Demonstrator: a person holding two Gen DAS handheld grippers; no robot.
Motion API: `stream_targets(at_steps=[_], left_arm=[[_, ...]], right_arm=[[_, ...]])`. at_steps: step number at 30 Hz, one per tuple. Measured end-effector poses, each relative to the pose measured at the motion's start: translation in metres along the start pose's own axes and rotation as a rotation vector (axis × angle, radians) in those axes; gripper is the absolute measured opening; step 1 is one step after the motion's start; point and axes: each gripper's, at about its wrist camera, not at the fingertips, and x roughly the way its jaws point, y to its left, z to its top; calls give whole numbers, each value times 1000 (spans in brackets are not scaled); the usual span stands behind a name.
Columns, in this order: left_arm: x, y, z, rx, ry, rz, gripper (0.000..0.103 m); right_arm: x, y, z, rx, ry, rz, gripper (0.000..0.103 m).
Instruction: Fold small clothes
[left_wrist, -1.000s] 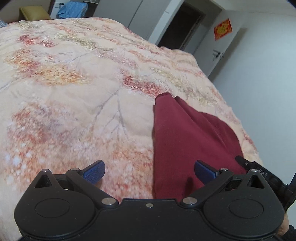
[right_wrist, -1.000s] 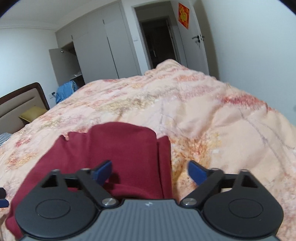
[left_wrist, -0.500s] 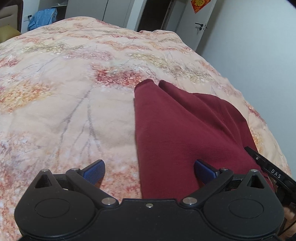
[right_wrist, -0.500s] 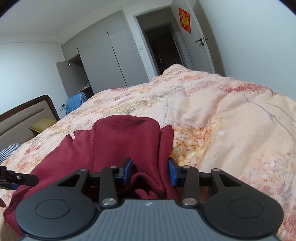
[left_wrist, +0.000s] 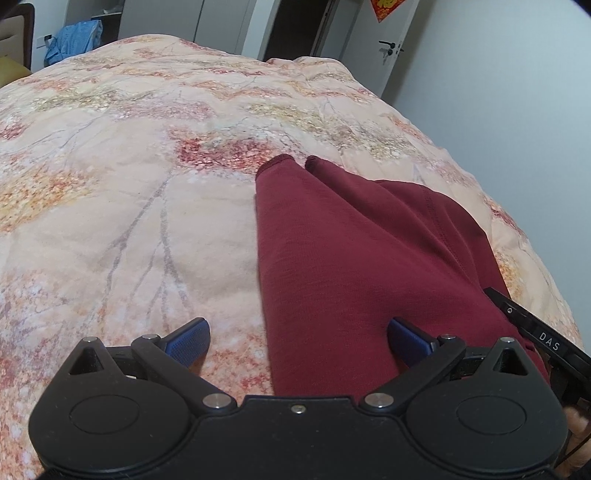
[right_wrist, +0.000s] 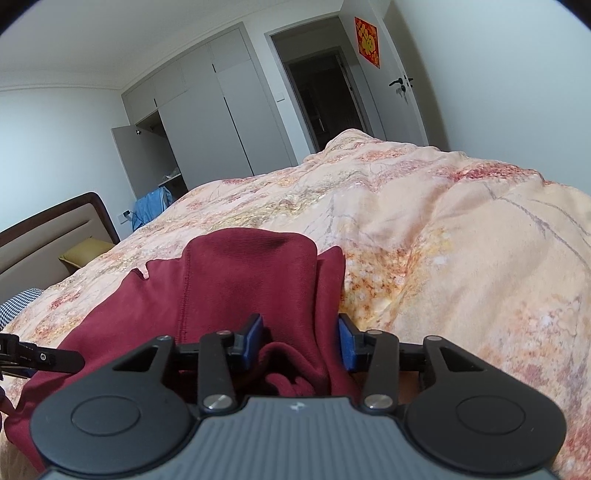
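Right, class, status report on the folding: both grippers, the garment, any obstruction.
Left gripper open over dark red garment edge. Right gripper jaws opening slightly, bunched fabric between pads. Garment on floral quilt. Nothing in the way.

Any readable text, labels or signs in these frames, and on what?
"DAS": white letters on a black bar at the left wrist view's right edge.
Red door sign: gold character, too blurred to read.
Small pale mark on the grey housing in the right wrist view: not legible as text.
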Motion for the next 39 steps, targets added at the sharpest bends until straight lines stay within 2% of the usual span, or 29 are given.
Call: stream_targets(at_steps=[5, 9, 13, 20, 25, 26, 27, 33, 39], left_arm=[[2, -6, 2, 27, 15, -40, 94], [2, -14, 3, 50, 15, -61, 79], [0, -23, 4, 96, 10, -34, 76], [-3, -33, 6, 135, 21, -1, 62], [-13, -39, 12, 163, -3, 1, 38], [-15, -38, 14, 163, -7, -8, 36], [-19, -38, 15, 169, -12, -16, 33], [-45, -34, 23, 187, -69, -49, 29], [-87, 1, 42, 197, -168, 38, 29]], right_arm=[[-1, 1, -1, -6, -7, -1, 46], [-1, 2, -2, -18, -17, -8, 46], [-3, 10, -4, -60, -31, -32, 43], [-6, 15, -6, -101, -51, -48, 39], [-9, 33, -3, -192, -52, -114, 27], [-10, 38, 0, -210, -50, -123, 25], [-13, 41, 2, -223, -50, -114, 18], [-35, 78, 20, -333, -100, -64, 17], [-33, 126, 42, -384, -157, 36, 17]])
